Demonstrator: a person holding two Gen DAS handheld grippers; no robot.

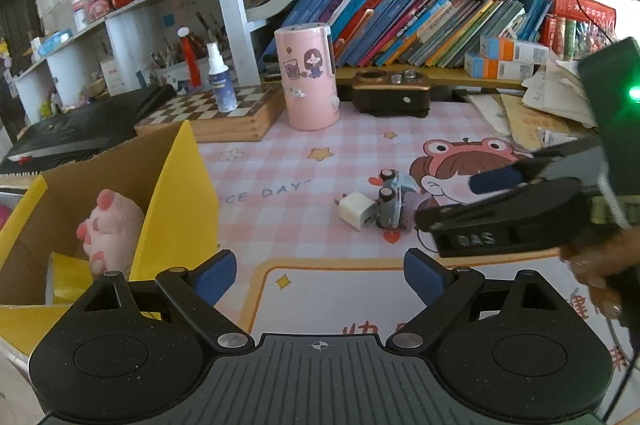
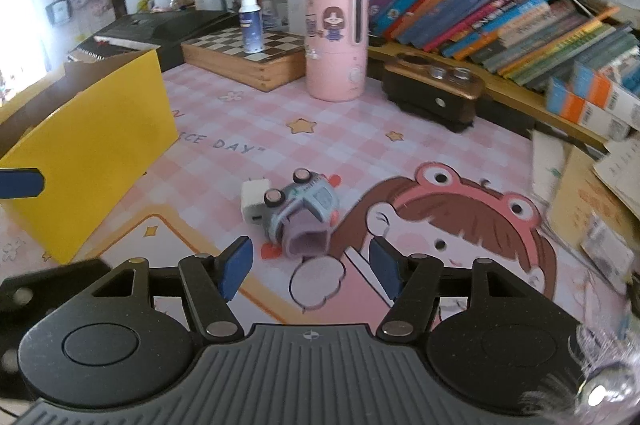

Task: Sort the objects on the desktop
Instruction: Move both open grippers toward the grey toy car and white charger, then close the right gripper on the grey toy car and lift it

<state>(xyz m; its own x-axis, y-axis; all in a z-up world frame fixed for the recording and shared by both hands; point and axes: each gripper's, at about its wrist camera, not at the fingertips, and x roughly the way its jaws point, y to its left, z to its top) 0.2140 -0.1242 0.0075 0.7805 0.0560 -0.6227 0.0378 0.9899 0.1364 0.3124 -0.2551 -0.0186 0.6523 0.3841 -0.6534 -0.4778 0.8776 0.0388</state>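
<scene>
A white charger plug lies on the pink desk mat, touching a small grey-blue toy car tipped on its side, with a purple piece by it. A yellow cardboard box at the left holds a pink plush paw. My left gripper is open and empty, near the box. My right gripper is open and empty, just short of the car; it also shows in the left wrist view.
A pink canister, a chessboard box with a spray bottle, and a dark wooden holder stand at the back. Books fill the shelf. Papers pile at the right.
</scene>
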